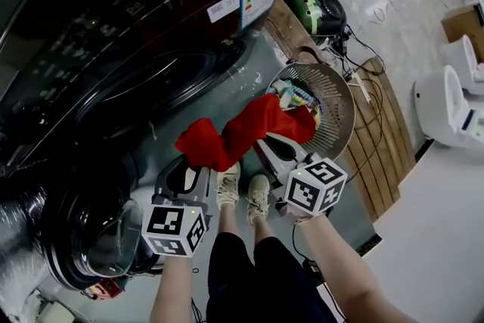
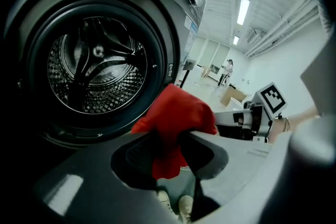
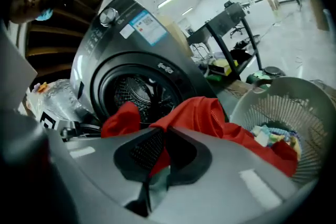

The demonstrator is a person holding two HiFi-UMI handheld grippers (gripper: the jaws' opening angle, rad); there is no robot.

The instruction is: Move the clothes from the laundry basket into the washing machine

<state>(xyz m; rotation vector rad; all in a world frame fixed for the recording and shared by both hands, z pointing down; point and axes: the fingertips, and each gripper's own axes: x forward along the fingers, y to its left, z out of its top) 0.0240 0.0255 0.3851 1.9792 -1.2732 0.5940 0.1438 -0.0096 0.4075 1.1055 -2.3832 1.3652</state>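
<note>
A red garment hangs stretched in the air between both grippers, in front of the dark front-loading washing machine. My left gripper is shut on the garment's left end, with the drum open just beyond it. My right gripper is shut on a fold of the same garment, whose far end trails into the round white laundry basket. Other light-coloured clothes lie in the basket. The pinched cloth shows between the jaws in the left gripper view and the right gripper view.
The washer's round glass door stands swung open at lower left, beside a silver hose. The person's shoes are on the floor between the grippers. A wooden board with cables lies behind the basket, a green-and-black object beyond.
</note>
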